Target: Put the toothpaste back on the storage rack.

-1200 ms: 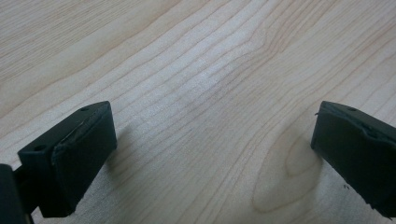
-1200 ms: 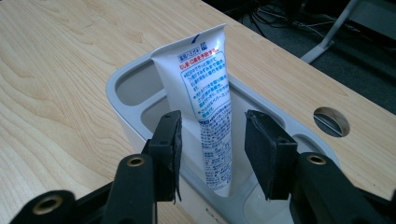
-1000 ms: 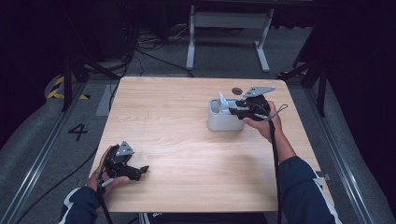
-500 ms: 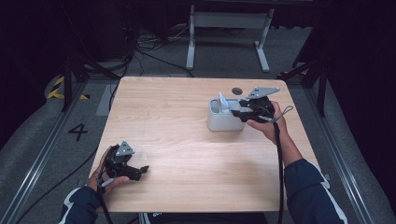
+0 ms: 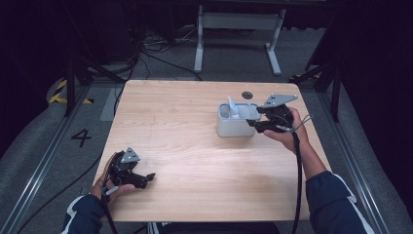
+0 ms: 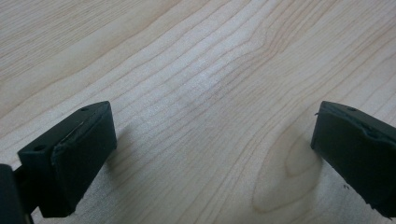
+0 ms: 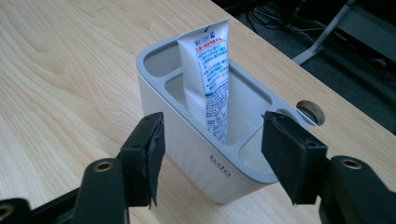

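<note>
The right gripper (image 7: pixel 210 158), jaws wide, had retreated slightly from the organizer (image 7: pixel 196 154) holding the toothpaste tube (image 7: pixel 208 79); left gripper (image 6: pixel 210 154) wide, idle.

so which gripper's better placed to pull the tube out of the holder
Probably the right. The right gripper is open beside the grey holder, with the tube just ahead. The left gripper sits open at the table's near left corner.

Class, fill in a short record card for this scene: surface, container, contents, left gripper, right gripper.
surface: wooden table
container: grey organizer with several compartments, upright
contents: white tube standing in the middle compartment
left gripper: open, over bare wood near the table's front
right gripper: open, jaws either side of the organizer's corner, holding nothing
</note>
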Action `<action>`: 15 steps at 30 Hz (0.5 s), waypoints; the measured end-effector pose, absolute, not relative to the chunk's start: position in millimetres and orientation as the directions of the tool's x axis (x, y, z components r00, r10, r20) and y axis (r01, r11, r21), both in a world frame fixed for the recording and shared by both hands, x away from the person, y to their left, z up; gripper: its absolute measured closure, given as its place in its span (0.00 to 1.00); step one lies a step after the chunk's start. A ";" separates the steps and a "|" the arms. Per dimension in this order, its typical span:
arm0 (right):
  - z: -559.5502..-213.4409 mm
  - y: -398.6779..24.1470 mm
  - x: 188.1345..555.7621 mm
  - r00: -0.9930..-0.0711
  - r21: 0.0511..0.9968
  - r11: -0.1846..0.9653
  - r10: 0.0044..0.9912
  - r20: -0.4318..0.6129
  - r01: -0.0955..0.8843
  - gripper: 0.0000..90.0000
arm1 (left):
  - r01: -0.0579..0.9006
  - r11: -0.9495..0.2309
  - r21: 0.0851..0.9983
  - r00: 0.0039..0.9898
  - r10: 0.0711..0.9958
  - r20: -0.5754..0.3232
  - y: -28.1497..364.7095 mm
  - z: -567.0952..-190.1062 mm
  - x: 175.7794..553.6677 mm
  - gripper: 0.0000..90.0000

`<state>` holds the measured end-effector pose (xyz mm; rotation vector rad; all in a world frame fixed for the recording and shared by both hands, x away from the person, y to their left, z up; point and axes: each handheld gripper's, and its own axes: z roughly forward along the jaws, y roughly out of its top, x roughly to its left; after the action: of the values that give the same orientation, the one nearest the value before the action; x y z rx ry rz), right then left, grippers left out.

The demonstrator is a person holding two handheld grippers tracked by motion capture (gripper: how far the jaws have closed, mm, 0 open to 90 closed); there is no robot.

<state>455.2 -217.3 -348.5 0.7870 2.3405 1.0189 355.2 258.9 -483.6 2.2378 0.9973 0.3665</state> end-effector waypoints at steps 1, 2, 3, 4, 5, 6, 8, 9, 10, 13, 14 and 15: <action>-348.5 -217.3 455.2 -0.727 0.766 0.561 0.661 -0.185 0.315 0.43 | 0.559 -0.497 0.663 0.671 0.741 -0.010 258.9 -483.6 355.2 0.01; -348.2 -217.8 453.7 -0.729 0.766 0.561 0.660 -0.185 0.314 0.42 | 0.559 -0.497 0.663 0.671 0.741 -0.009 258.9 -483.6 355.2 0.01; -348.1 -218.2 452.3 -0.732 0.764 0.564 0.656 -0.184 0.313 0.40 | 0.559 -0.498 0.663 0.671 0.741 -0.009 258.9 -483.5 355.3 0.01; -348.1 -218.3 450.9 -0.732 0.761 0.569 0.654 -0.190 0.311 0.38 | 0.559 -0.498 0.663 0.671 0.741 -0.009 258.9 -483.5 355.3 0.01; -348.1 -218.7 449.2 -0.731 0.755 0.580 0.651 -0.204 0.305 0.38 | 0.559 -0.498 0.663 0.671 0.741 -0.009 258.9 -483.5 355.3 0.01; -348.2 -219.1 448.0 -0.729 0.754 0.582 0.652 -0.209 0.304 0.37 | 0.559 -0.498 0.663 0.671 0.741 -0.010 258.9 -483.6 355.3 0.01; -348.0 -220.5 444.3 -0.725 0.755 0.582 0.654 -0.216 0.301 0.35 | 0.559 -0.498 0.663 0.671 0.741 -0.010 258.9 -483.5 355.3 0.00; -348.0 -221.1 443.5 -0.726 0.755 0.584 0.652 -0.217 0.299 0.34 | 0.559 -0.498 0.663 0.672 0.741 -0.010 258.9 -483.6 355.3 0.00; -347.9 -222.0 441.6 -0.724 0.753 0.584 0.655 -0.216 0.304 0.33 | 0.559 -0.497 0.663 0.671 0.741 -0.010 258.9 -483.6 355.3 0.00; -348.6 -224.3 437.8 -0.720 0.751 0.587 0.657 -0.225 0.301 0.30 | 0.559 -0.498 0.663 0.672 0.741 -0.010 258.9 -483.6 355.3 0.00; -349.1 -225.2 436.1 -0.718 0.749 0.589 0.658 -0.227 0.303 0.29 | 0.559 -0.498 0.663 0.672 0.741 -0.010 258.9 -483.5 355.4 0.00; -349.5 -225.7 435.2 -0.719 0.749 0.590 0.656 -0.228 0.300 0.29 | 0.559 -0.498 0.663 0.672 0.741 -0.010 258.9 -483.6 355.3 0.00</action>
<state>435.2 -225.7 -349.5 0.7607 2.3312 0.9702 355.3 258.9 -483.6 2.2377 0.9969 0.3656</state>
